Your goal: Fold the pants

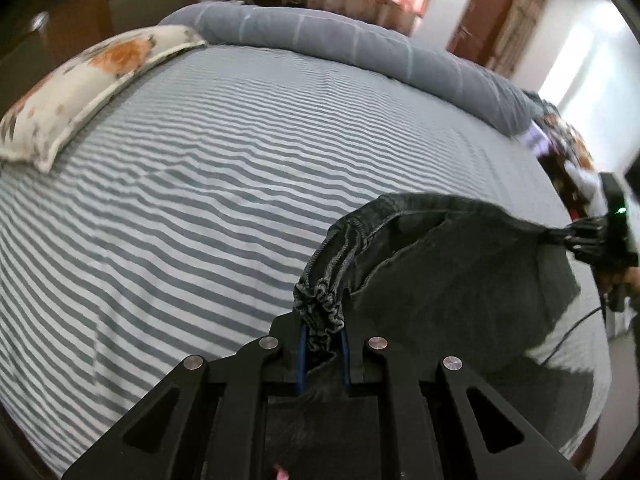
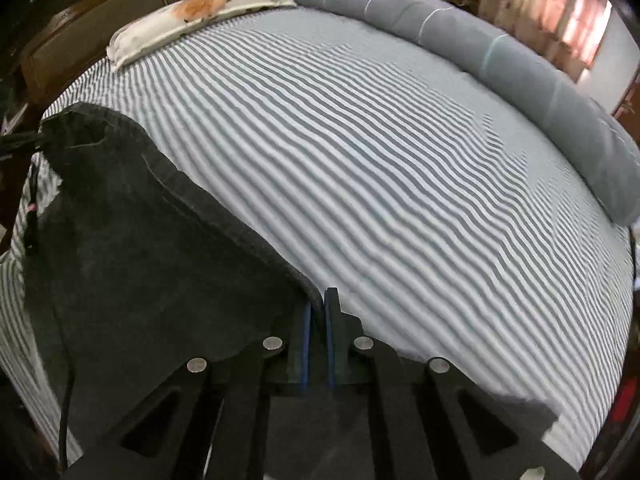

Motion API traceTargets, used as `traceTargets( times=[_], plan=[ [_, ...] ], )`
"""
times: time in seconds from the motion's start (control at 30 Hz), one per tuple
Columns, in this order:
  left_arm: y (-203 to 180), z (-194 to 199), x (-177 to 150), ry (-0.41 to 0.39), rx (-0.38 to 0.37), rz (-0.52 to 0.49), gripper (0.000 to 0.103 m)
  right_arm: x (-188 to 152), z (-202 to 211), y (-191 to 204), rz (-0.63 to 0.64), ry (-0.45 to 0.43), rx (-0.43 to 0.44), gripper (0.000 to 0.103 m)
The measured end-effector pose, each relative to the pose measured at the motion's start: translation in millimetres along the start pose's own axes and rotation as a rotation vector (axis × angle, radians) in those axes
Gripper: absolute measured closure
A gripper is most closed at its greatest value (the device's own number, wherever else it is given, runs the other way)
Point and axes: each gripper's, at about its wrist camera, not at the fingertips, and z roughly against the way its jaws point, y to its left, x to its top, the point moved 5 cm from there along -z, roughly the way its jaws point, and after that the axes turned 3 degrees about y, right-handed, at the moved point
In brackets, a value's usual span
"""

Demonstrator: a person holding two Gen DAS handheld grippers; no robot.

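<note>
The dark grey pants (image 1: 460,264) hang stretched above the striped bed sheet (image 1: 200,184), long axis running from 7 o'clock to 3 o'clock in the left wrist view. The left gripper (image 1: 324,344) has its fingers clamped on the gathered waistband. The right gripper (image 2: 318,320) has its fingers closed on the opposite edge.

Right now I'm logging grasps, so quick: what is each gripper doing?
Left gripper: closed on the gathered waistband of the dark pants.
Right gripper: closed, fingers pinching the pants' edge.
</note>
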Motion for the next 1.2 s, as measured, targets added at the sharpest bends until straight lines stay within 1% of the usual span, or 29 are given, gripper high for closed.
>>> traceTargets(
  times=[0.1,0.2,0.27,0.33,0.4,0.5,0.53,0.6,0.7,0.77,0.83,0.9,0.97,1.03,1.1,1.13,1.17,1.2],
  plan=[
    [3,15,-7,0.022,-0.032,-0.009,0.09,-26,30,20,-0.054,-0.006,-0.019,0.099],
    [4,29,-20,0.029,-0.06,-0.008,0.09,-62,57,51,-0.099,-0.008,-0.057,0.099],
    [2,38,-30,0.038,-0.071,-0.016,0.09,-81,68,63,-0.146,-0.014,-0.051,0.099],
    [-2,46,-43,0.042,-0.085,-0.026,0.09,-107,77,77,-0.183,-0.009,-0.053,0.099],
    [-7,52,-57,0.052,-0.074,-0.059,0.09,-130,79,91,-0.243,-0.002,-0.029,0.099],
    [-9,57,-76,0.066,-0.066,-0.095,0.089,-159,77,107,-0.288,0.008,-0.018,0.099],
    [-9,57,-84,0.077,-0.064,-0.101,0.089,-170,75,113,-0.312,0.015,0.0,0.099],
    [-7,56,-97,0.101,-0.065,-0.099,0.088,-187,69,125,-0.324,0.027,-0.002,0.099],
    [-4,51,-121,0.146,-0.054,-0.095,0.087,-210,53,144,-0.336,0.07,0.003,0.099],
    [-3,48,-139,0.165,-0.036,-0.11,0.086,-220,42,151,-0.353,0.094,0.007,0.099],
    [-1,45,-154,0.182,-0.018,-0.117,0.085,-228,32,157,-0.36,0.115,-0.009,0.099],
    [0,41,-165,0.19,-0.001,-0.118,0.083,-234,24,160,-0.382,0.126,-0.014,0.098],
    [3,37,-176,0.199,0.019,-0.109,0.079,-236,21,161,-0.401,0.127,-0.019,0.094],
    [5,34,-182,0.199,0.023,-0.096,0.078,-239,19,162,-0.428,0.124,-0.03,0.092],
    [7,33,-188,0.208,0.026,-0.059,0.074,-238,20,163,-0.457,0.118,-0.042,0.089],
    [8,33,-190,0.213,0.015,-0.042,0.074,-238,23,164,-0.471,0.114,-0.038,0.084],
    [11,34,-191,0.221,0.005,-0.013,0.071,-239,26,166,-0.485,0.107,-0.032,0.078],
    [13,37,-192,0.226,-0.003,0.005,0.067,-241,30,167,-0.497,0.097,-0.028,0.075]
  ],
)
